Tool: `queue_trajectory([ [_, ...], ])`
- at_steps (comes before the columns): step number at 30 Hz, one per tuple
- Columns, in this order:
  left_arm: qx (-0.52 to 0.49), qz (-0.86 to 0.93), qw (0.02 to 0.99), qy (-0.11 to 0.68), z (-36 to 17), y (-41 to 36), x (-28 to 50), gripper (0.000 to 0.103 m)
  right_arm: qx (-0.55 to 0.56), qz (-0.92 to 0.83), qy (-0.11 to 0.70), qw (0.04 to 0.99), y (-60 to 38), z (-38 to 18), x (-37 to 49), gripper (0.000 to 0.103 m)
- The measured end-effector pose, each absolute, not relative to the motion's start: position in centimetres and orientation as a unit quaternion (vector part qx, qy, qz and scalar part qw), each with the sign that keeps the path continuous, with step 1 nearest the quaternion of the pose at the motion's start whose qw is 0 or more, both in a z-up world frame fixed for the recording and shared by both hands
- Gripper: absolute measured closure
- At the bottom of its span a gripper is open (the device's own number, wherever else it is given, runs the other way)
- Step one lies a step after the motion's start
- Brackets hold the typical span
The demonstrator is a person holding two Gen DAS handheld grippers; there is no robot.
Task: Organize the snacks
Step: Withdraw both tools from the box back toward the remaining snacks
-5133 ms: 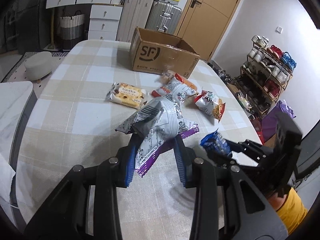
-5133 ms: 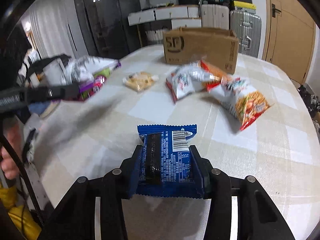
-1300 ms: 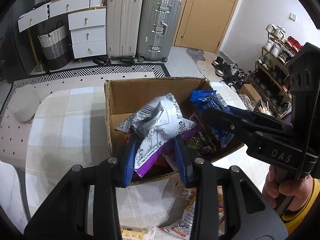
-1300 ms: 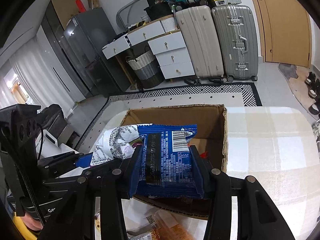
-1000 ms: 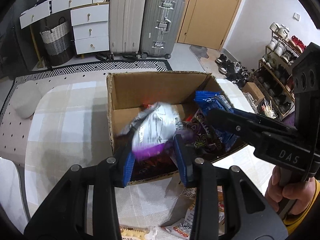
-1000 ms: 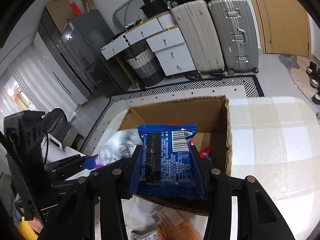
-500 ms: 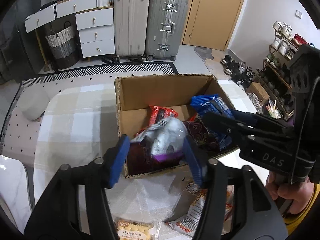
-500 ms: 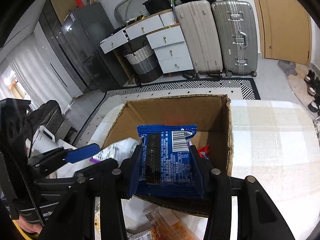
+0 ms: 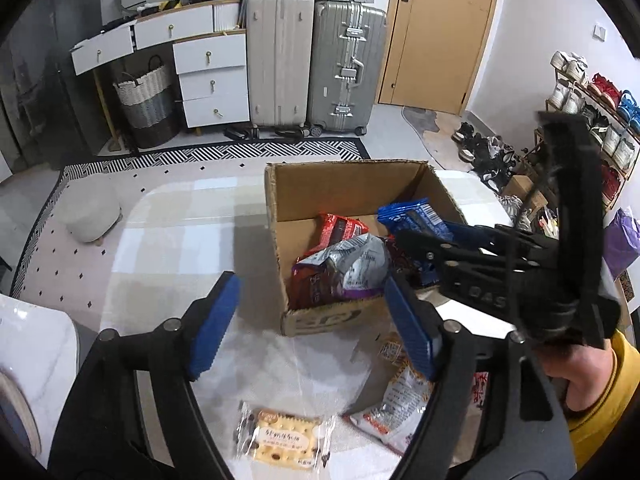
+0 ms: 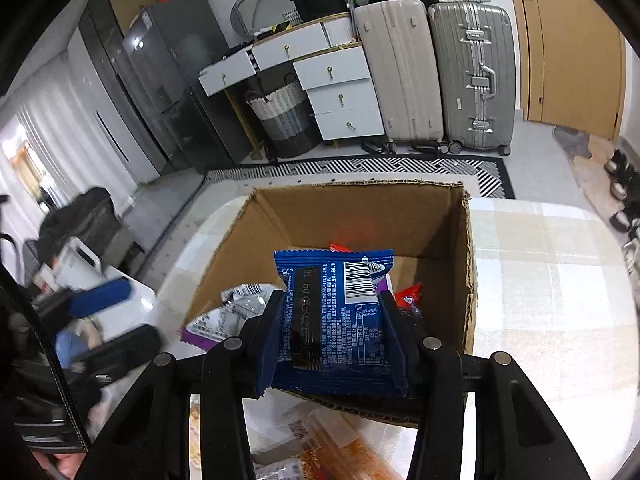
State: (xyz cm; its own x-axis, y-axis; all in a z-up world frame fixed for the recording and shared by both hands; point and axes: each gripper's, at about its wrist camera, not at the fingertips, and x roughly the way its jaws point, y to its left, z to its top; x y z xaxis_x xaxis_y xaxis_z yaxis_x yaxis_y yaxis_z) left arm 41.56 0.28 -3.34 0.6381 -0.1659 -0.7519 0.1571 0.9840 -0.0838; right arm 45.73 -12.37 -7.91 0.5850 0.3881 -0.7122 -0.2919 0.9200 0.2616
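Tabletop cardboard box [image 9: 352,184] holds silver-purple snack bag [image 9: 348,266].

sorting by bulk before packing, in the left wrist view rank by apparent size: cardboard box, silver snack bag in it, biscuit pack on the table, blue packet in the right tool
1. cardboard box
2. silver snack bag
3. biscuit pack, though it lies nearer the camera, so second and third are unsure
4. blue packet, partly hidden by the right tool

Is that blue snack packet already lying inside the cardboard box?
No, the blue packet is clamped in the right gripper, held above the cardboard box.
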Motion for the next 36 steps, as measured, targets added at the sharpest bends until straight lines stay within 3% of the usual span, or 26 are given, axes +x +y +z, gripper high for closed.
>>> queue_trajectory([
  [7,0.000,-0.088,0.912,0.401,-0.7,1.1,36.8,0.024,0.020,0.169,0.395,0.903,-11.7,-6.6,45.0,0.047],
  [15,-0.013,-0.081,0.926,0.368,2.9,2.3,28.6,0.021,0.025,0.172,0.321,0.931,-12.3,-2.3,40.2,0.046],
  [19,-0.018,-0.084,0.932,0.351,3.8,2.6,24.4,0.021,0.039,0.193,0.256,0.946,-12.7,0.9,34.8,0.029],
  [25,-0.041,-0.083,0.941,0.326,4.6,3.4,17.5,0.018,0.056,0.223,0.194,0.954,-13.7,3.4,25.9,0.017],
  [31,-0.068,-0.087,0.943,0.314,4.5,4.6,11.8,0.011,0.090,0.237,0.173,0.952,-15.0,3.4,17.8,0.013],
  [34,-0.072,-0.082,0.947,0.302,4.2,5.2,9.2,0.001,0.100,0.233,0.167,0.953,-15.5,3.1,14.2,0.009],
  [36,-0.075,-0.080,0.950,0.292,4.1,5.7,7.7,0.001,0.102,0.231,0.163,0.954,-15.5,2.9,11.9,0.008],
])
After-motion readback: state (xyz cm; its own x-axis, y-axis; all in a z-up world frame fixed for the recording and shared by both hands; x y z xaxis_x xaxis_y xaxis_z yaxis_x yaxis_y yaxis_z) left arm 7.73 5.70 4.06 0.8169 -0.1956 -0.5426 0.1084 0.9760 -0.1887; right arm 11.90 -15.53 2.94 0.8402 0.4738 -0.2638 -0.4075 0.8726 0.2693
